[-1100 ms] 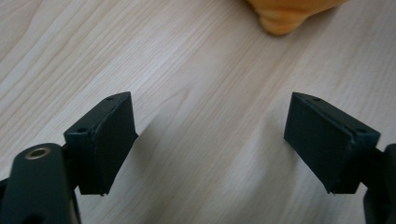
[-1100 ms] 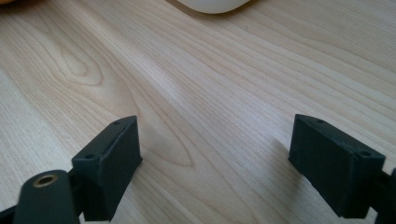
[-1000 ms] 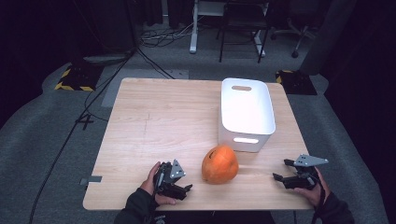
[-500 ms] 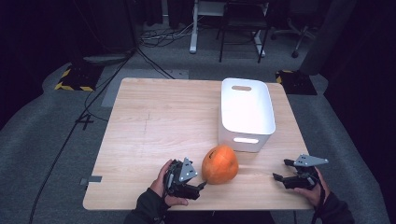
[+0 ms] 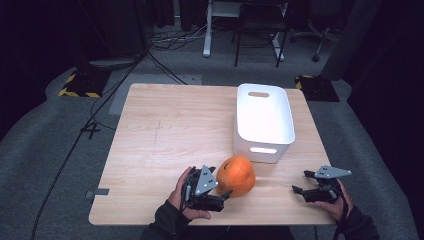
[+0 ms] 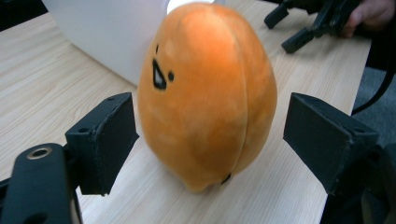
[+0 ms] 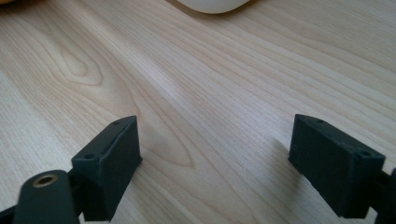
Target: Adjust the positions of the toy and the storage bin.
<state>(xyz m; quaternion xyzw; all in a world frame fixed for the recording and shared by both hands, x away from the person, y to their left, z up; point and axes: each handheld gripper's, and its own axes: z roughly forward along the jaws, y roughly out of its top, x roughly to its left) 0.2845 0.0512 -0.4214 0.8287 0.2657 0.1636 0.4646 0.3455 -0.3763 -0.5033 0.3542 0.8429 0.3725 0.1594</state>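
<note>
Left gripper point(image 5: 220, 192) is sitting at the near edge of the light wooden table point(image 5: 165, 130), just left of the round orange plush toy with a small black face point(image 5: 236, 175). Its jaws are standing wide apart. In the left gripper view the plush point(image 6: 205, 93) is sitting between the two black jaws: the left jaw is just beside the plush's side, possibly brushing it, and the right jaw is standing clear with a visible gap. No squeeze is showing on the fabric, so it is not gripping. The plush is resting on the table, upright, face turned toward the left jaw.

The plush is lying near the table's near edge, roughly at centre, just in front of the near-left corner of the white rectangular plastic bin with handle slots point(image 5: 265, 120). Whether plush and bin are touching is hard to tell.

Right gripper point(image 5: 302, 182) is resting at the near right of the table, well apart from the plush, with its jaws spread and nothing but bare wood between them in the right gripper view point(image 7: 215, 154). The person's hands are holding both grippers from the near side.
</note>
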